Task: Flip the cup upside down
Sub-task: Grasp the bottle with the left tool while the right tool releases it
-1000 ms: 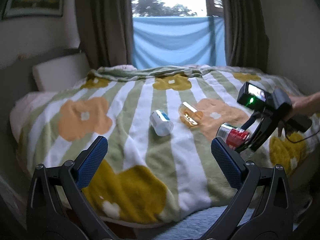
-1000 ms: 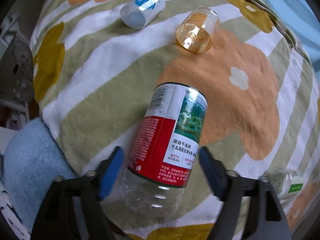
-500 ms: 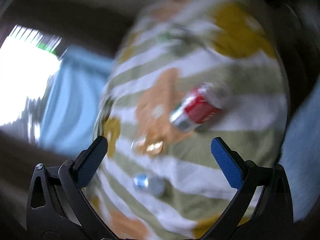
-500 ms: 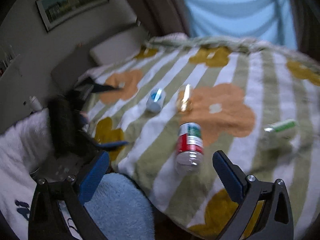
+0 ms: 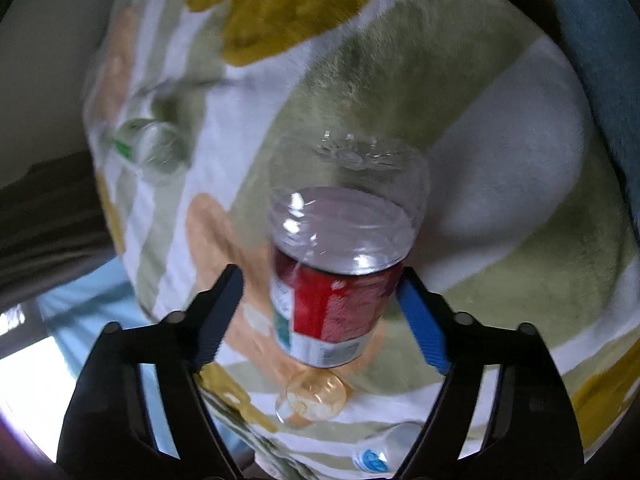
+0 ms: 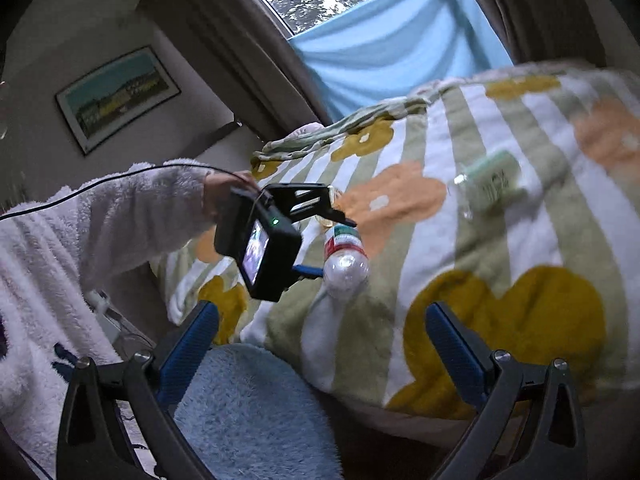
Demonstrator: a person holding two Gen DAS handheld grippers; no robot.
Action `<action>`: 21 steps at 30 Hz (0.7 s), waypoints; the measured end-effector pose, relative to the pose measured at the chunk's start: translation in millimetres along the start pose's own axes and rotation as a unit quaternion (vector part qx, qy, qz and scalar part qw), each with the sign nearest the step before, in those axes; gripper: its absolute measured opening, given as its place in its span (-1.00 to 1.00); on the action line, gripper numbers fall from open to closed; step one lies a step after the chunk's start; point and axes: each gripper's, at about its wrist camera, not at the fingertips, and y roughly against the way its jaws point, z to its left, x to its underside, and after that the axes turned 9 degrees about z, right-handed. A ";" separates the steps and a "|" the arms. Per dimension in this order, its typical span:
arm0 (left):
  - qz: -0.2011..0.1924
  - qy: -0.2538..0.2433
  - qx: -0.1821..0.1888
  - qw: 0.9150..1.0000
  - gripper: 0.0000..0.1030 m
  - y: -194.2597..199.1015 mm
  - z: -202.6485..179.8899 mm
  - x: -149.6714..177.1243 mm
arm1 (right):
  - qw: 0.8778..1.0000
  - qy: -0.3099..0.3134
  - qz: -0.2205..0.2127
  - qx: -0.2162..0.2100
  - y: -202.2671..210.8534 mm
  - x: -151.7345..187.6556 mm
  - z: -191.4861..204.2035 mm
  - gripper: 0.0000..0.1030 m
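Observation:
A clear cut-bottle cup with a red label point(image 5: 340, 264) lies on its side on the flowered blanket point(image 5: 500, 168). My left gripper point(image 5: 320, 304) is rolled over and open, its blue fingers on either side of the cup's labelled end, not pressing it. In the right wrist view the same cup point(image 6: 344, 256) lies near the bed's edge with the left gripper point(image 6: 320, 240) around it. My right gripper point(image 6: 320, 344) is open and empty, held back over the bed's near edge.
An amber cup point(image 5: 316, 396) and a white-blue cup point(image 5: 380, 452) lie beyond the red one. A green-labelled clear cup point(image 5: 152, 148) lies apart, also in the right wrist view point(image 6: 488, 184). A blue fluffy cloth point(image 6: 248, 412) lies below the bed edge.
My right gripper let go of the red-label cup and drew back to the bed's edge. My left gripper swung over, rolled upside down and came around the cup.

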 end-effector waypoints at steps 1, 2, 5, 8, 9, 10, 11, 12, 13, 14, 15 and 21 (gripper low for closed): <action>0.007 -0.008 0.006 1.000 0.21 -3.3 -1.6 -2.2 | 1.000 -0.005 0.001 -0.007 -4.8 0.6 -3.8 1.00; 0.010 -0.013 0.012 1.000 0.18 -5.6 -1.2 -4.7 | 1.000 -0.008 0.002 -0.012 -6.4 1.9 -7.4 1.00; 0.009 -0.021 0.022 0.999 0.18 -5.9 -0.6 -9.6 | 0.999 -0.019 0.006 -0.032 -17.6 3.1 -18.7 1.00; 0.021 -0.002 0.060 0.998 0.17 -5.7 8.6 -7.3 | 0.998 -0.027 0.004 -0.048 -22.4 3.3 -24.9 1.00; 0.026 0.012 0.076 0.997 0.17 -6.8 14.0 -7.2 | 0.998 -0.028 0.003 -0.051 -22.6 3.5 -25.5 1.00; 0.036 0.039 0.101 0.994 0.17 -7.6 21.4 -5.9 | 0.998 -0.030 0.000 -0.053 -22.0 4.1 -26.1 1.00; 0.045 0.070 0.128 0.988 0.17 -8.2 29.5 -3.7 | 0.998 -0.032 -0.003 -0.058 -20.6 4.8 -26.7 1.00; 0.053 0.100 0.157 0.981 0.17 -7.8 36.8 -0.5 | 0.997 -0.033 -0.006 -0.062 -19.3 5.9 -27.0 1.00; 0.060 0.126 0.183 0.973 0.17 -8.5 42.4 2.6 | 0.997 -0.035 -0.011 -0.068 -17.4 6.5 -27.3 1.00; 0.068 0.161 0.217 0.961 0.17 -9.7 49.4 7.0 | 0.996 -0.039 -0.015 -0.075 -15.9 6.6 -28.1 1.00; 0.073 0.195 0.246 0.947 0.17 -11.6 55.8 11.1 | 0.996 -0.041 -0.018 -0.081 -14.4 7.3 -28.3 1.00; 0.055 0.393 0.402 0.825 0.17 -30.6 84.5 39.8 | 0.994 -0.041 -0.024 -0.095 -9.7 11.2 -24.0 1.00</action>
